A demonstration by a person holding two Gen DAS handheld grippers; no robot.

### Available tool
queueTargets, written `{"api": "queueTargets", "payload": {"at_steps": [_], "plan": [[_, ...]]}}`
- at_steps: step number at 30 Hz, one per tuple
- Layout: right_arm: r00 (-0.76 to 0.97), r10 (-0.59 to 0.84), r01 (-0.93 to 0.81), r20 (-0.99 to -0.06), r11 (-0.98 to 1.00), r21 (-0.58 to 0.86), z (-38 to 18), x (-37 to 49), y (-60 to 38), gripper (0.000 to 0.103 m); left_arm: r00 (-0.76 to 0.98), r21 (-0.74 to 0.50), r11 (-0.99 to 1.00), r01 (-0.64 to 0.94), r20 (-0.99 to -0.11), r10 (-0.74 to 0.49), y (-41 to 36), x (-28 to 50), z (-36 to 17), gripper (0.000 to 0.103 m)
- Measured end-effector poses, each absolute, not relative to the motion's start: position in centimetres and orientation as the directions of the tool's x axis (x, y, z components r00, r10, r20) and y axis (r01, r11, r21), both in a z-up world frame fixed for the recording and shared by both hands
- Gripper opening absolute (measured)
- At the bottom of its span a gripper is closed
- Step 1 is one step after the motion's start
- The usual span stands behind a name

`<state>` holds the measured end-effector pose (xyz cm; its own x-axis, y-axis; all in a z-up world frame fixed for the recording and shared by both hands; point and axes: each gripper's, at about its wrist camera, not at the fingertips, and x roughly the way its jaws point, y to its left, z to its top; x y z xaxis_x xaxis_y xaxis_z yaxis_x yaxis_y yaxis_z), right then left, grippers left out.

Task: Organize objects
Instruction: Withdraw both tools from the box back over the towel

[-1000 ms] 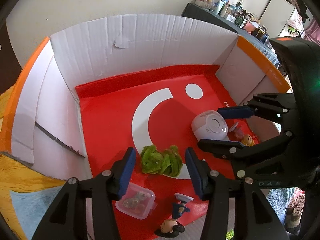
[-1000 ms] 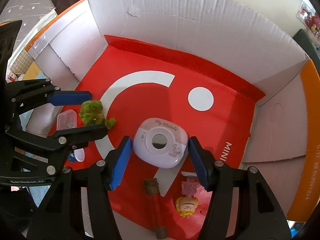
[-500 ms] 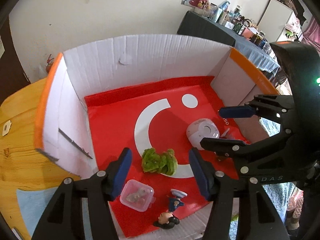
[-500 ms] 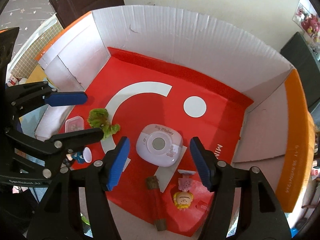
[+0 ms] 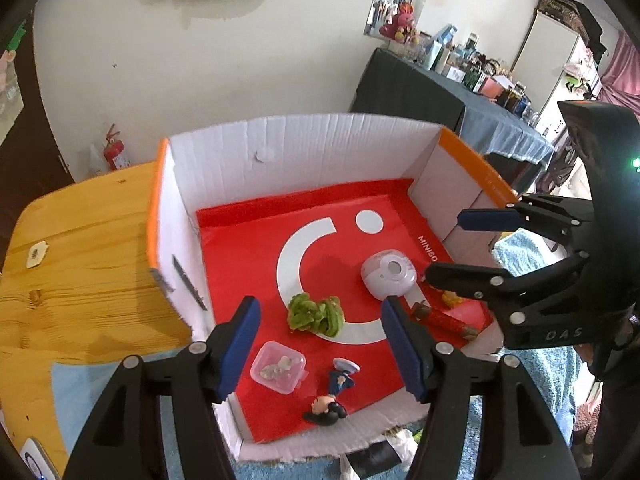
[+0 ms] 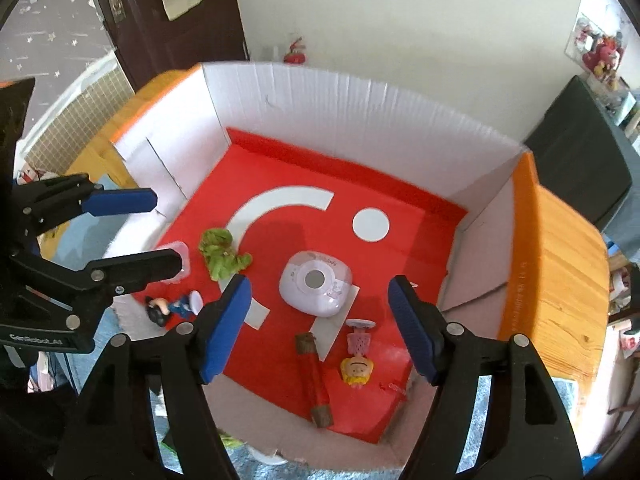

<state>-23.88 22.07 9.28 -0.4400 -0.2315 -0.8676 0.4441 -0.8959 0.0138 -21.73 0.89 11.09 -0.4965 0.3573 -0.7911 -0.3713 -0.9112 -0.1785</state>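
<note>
Lying loose on the red liner of the cardboard box [image 5: 304, 148], the things to be organized are all resting inside it, none in a grip. The green plush toy [image 5: 316, 314] is sitting near the middle, under the left gripper [image 5: 320, 346]; it looks soft and light, likely squashing under the pads, so a pinch across its bulk should be holding well. The white round gadget [image 6: 316, 282] is lying just ahead of the right gripper [image 6: 318, 326]; its smooth domed shell is probably slippery and stiff, best taken across its flat sides. The small clear plastic tub [image 5: 278, 366] is sitting closed at the near left, holding a few small pale bits that are too small to name; it is likely light with slick walls. Beside it the dark-haired figurine [image 5: 332, 394] is lying on its side, and the yellow-haired figurine [image 6: 358, 354] is lying toppled at the near right, next to the red stick with brown ends [image 6: 314, 374]; these look rigid, light and thin, so best taken at the waist or mid-length.

Both grippers are hovering above the box with jaws spread and nothing between them; the jaws have just been opening wider.
</note>
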Motion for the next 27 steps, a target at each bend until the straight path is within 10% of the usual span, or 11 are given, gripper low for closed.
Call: {"api": "queueTargets", "payload": {"at_steps": [27], "plan": [[-0.705,-0.254,0.370,-0.662,-0.928,-0.038,14.9,-11.0,21.3,0.094,-0.677,-0.159,-0.920,-0.358,-0.634,0.373,-0.7,-9.9,16.8,0.095]]}}
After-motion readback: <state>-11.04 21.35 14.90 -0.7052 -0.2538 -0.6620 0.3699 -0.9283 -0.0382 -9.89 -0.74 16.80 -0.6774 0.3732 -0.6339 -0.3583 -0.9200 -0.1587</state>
